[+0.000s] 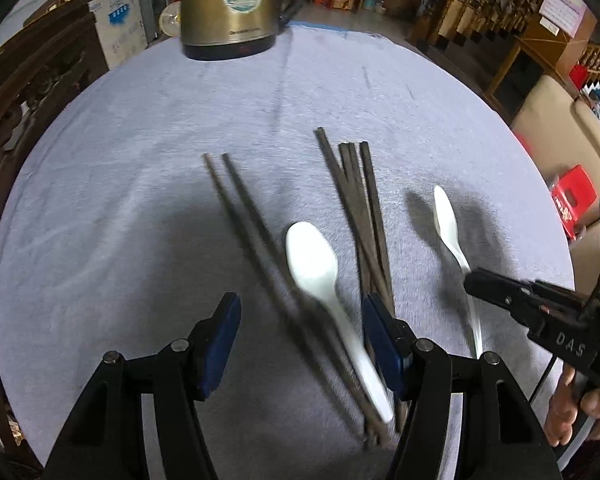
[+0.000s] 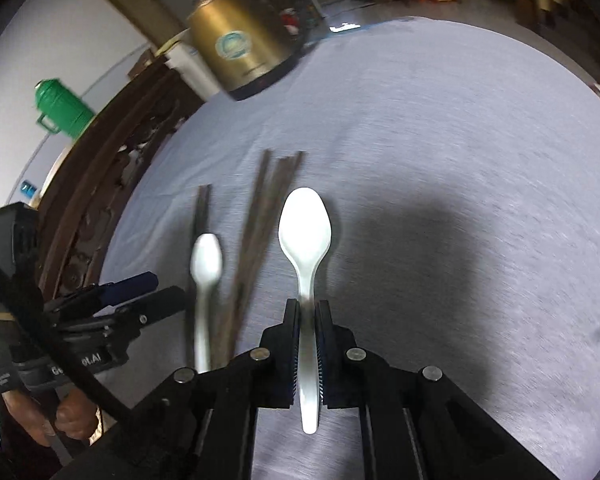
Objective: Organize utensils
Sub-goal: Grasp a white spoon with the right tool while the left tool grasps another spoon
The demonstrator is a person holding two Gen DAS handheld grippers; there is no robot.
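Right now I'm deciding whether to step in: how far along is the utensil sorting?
Early. Done: nothing looks grouped. In hand: the right tongs are shut on one white spoon. Left: the left tongs are open over the second spoon; the chopstick pair and chopstick bundle lie loose on the cloth.

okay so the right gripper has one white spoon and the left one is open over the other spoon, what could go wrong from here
1. The left gripper straddles both the loose spoon and a chopstick pair, so closing may catch chopsticks too.
2. The right gripper pinches only the held spoon by its thin handle; it could pivot or slip.
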